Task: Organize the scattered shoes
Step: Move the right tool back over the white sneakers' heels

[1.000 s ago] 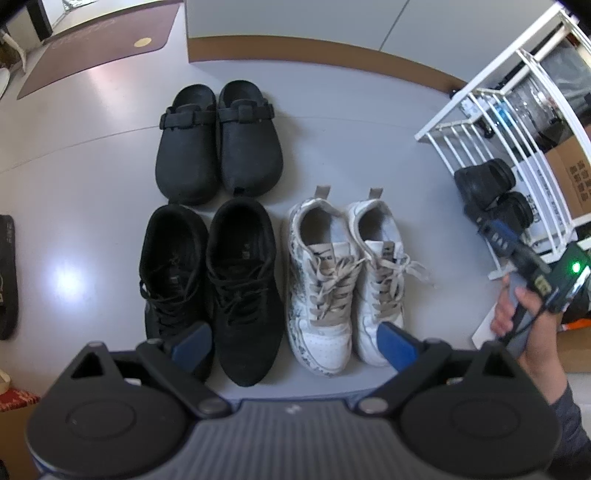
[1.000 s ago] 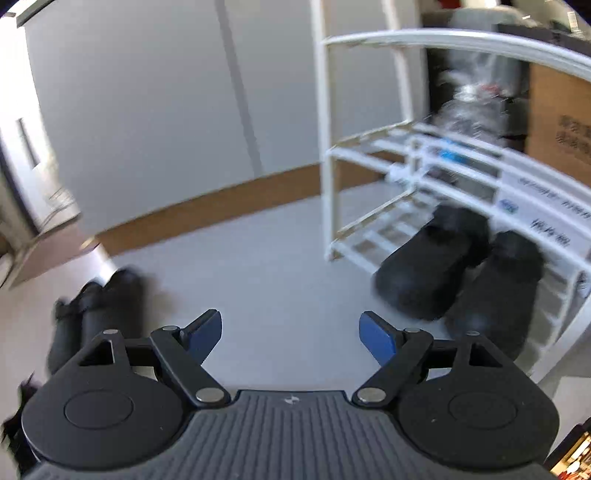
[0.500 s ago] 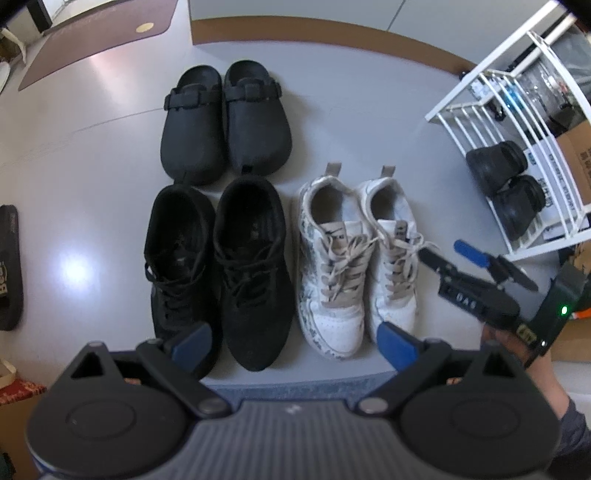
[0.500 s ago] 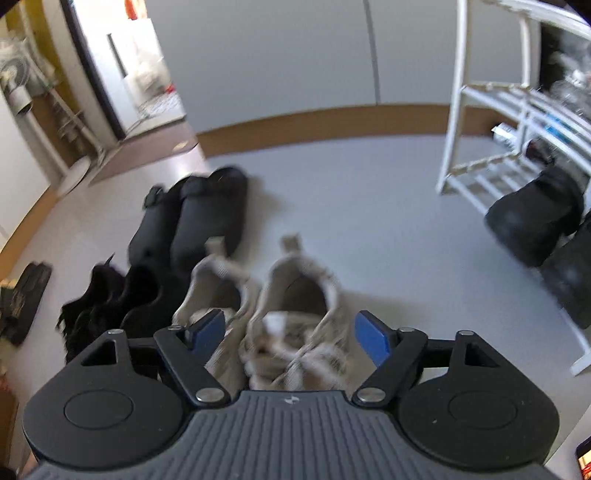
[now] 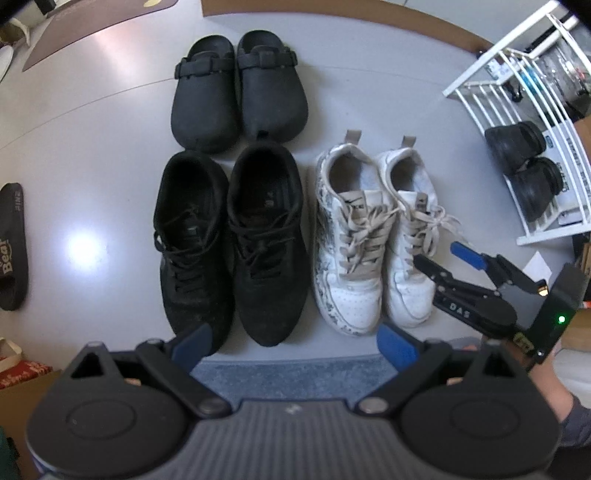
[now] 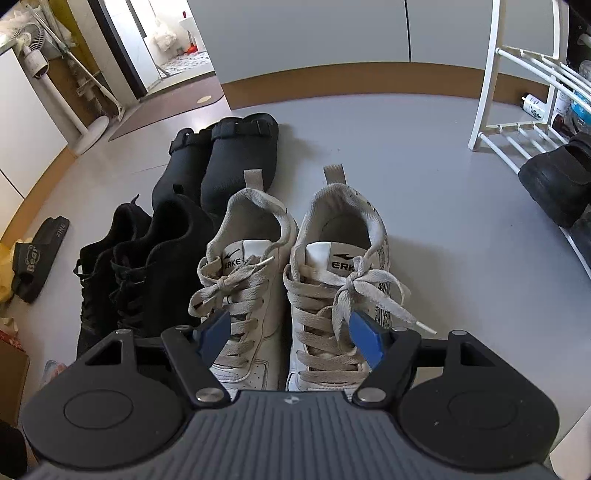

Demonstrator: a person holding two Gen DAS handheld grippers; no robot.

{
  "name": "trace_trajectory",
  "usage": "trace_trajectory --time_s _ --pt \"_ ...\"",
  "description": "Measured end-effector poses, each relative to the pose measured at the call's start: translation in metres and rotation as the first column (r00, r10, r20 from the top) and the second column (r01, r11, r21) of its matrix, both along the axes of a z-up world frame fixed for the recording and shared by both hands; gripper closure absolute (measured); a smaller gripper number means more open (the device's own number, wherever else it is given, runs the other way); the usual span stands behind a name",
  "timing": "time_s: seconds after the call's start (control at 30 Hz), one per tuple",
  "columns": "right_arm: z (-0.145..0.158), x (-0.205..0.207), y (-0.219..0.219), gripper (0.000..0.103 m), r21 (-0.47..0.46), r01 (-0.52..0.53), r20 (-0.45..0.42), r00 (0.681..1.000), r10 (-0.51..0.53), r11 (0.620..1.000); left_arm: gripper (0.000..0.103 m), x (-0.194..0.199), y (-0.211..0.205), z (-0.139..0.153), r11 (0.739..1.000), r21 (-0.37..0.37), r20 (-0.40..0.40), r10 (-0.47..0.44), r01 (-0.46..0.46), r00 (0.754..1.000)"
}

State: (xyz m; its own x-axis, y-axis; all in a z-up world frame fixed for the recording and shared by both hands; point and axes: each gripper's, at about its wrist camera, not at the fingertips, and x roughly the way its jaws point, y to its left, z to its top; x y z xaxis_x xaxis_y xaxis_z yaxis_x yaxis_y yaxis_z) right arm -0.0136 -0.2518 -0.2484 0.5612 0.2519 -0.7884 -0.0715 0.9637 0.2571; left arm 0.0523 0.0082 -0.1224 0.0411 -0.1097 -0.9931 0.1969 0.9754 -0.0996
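Three pairs stand side by side on the grey floor: black clogs (image 5: 240, 88) at the back, black lace-up sneakers (image 5: 229, 240), and white sneakers (image 5: 373, 236) to their right. My left gripper (image 5: 295, 341) points straight down over the toes, open and holding nothing. My right gripper (image 5: 439, 258) hovers at the right side of the white pair. In the right wrist view the white sneakers (image 6: 295, 266) fill the middle. The right gripper (image 6: 290, 334) is closing, its blue pads (image 6: 364, 338) above the laces and pressing on nothing.
A white wire rack (image 5: 517, 110) at the right holds two black shoes (image 5: 524, 166). A black slipper (image 5: 13, 247) lies at the far left. A blue mat (image 5: 295, 373) runs along the near edge and a brown mat (image 5: 92, 29) lies at the back left.
The right gripper swung away from the rack to the white sneakers and dropped lower, its jaws narrowing. The left gripper stayed nearly in place above the shoes.
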Motion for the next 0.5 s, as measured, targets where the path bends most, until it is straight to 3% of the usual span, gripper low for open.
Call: trace_trajectory --time_s 0.17,0.5 --pt "-0.001 0.008 0.007 0.039 0.013 0.003 0.024 1.0 -0.003 1.0 0.005 -0.002 -0.001 0.002 1.0 -0.013 -0.002 -0.007 0.007 1.0" --pt "-0.004 0.019 0.028 0.039 -0.014 0.03 0.062 0.998 -0.029 0.999 0.005 -0.002 0.003 0.005 0.999 -0.036 -0.006 0.0 0.0 1.0"
